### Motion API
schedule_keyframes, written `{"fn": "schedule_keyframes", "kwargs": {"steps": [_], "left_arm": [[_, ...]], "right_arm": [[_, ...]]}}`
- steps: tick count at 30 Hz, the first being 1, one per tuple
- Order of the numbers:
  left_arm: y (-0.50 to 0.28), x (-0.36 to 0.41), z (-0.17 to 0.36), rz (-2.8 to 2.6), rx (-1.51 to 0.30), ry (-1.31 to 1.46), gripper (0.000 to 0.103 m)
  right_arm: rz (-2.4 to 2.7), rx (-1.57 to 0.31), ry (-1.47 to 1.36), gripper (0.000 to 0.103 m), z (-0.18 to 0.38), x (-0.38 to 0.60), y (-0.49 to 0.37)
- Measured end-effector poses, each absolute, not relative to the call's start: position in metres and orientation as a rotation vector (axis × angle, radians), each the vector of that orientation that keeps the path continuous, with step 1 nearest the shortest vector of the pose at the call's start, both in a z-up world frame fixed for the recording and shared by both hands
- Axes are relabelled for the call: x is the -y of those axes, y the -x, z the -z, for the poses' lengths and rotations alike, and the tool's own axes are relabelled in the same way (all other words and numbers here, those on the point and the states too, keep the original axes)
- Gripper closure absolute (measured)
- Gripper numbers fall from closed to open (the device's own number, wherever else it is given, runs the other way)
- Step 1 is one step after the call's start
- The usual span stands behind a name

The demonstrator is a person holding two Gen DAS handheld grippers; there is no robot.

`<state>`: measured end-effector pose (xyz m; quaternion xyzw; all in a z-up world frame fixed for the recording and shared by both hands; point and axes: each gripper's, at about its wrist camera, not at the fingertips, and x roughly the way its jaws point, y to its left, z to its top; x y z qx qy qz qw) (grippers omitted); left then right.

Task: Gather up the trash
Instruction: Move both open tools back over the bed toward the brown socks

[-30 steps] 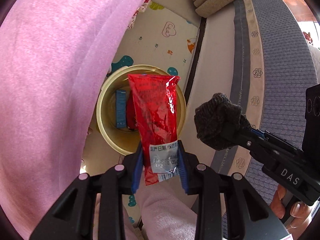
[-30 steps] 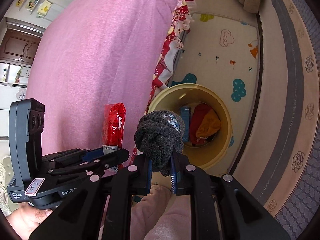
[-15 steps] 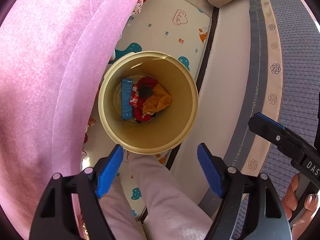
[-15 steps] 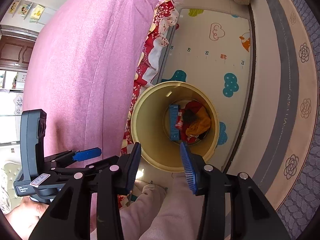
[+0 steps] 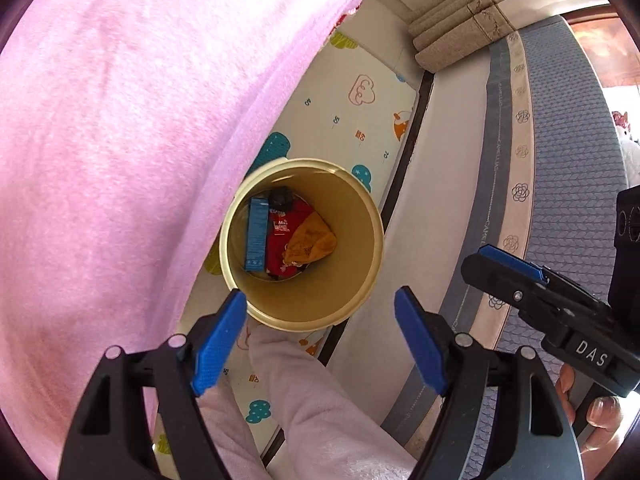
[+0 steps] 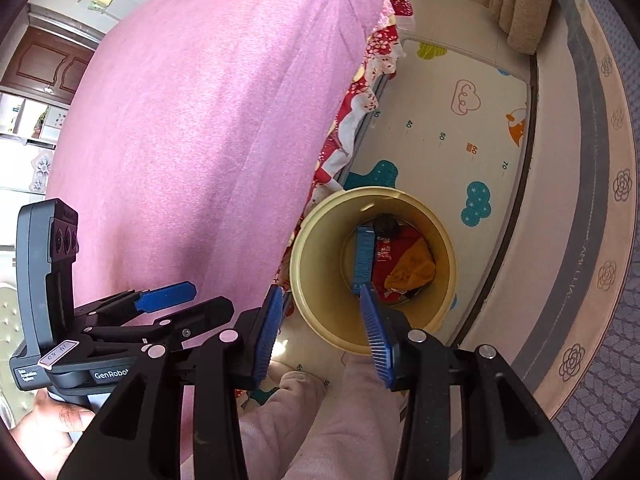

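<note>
Hung above a yellow bin (image 5: 360,216) on a play mat (image 5: 352,120): left gripper (image 5: 320,344) with jaws wide and empty, right gripper (image 6: 320,332) narrower, also empty. Lay inside the bin: blue box (image 5: 256,236), red wrapper (image 5: 286,226), orange bag (image 5: 314,244), dark sock (image 5: 281,197).

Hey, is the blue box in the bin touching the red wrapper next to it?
Touching. Left wrist view: blue box lies against red wrapper inside the bin, no gap.

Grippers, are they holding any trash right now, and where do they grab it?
Nothing is held. The left gripper and right gripper are both open and empty above the yellow bin, where the trash lies.
</note>
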<state>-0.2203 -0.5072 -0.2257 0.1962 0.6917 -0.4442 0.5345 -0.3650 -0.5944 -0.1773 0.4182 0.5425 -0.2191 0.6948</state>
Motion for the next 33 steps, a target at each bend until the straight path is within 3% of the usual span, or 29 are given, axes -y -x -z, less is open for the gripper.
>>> {"fn": "schedule_keyframes", "kwargs": {"steps": [8, 26, 33], "left_arm": [[0.159, 0.440, 0.194, 0.984, -1.590, -0.338, 0.027], [-0.030, 0.156, 0.152, 0.535, -1.482, 0.001, 0.026], [-0.086, 0.082, 0.140, 0.381, -1.427, 0.145, 0.026]], "right_arm": [[0.367, -1.216, -0.830, 0.062, 0.146, 0.546, 0.278], [-0.031, -1.229, -0.551, 0.062, 0.115, 0.330, 0.034], [-0.146, -1.246, -0.463, 0.062, 0.111, 0.277, -0.042]]}}
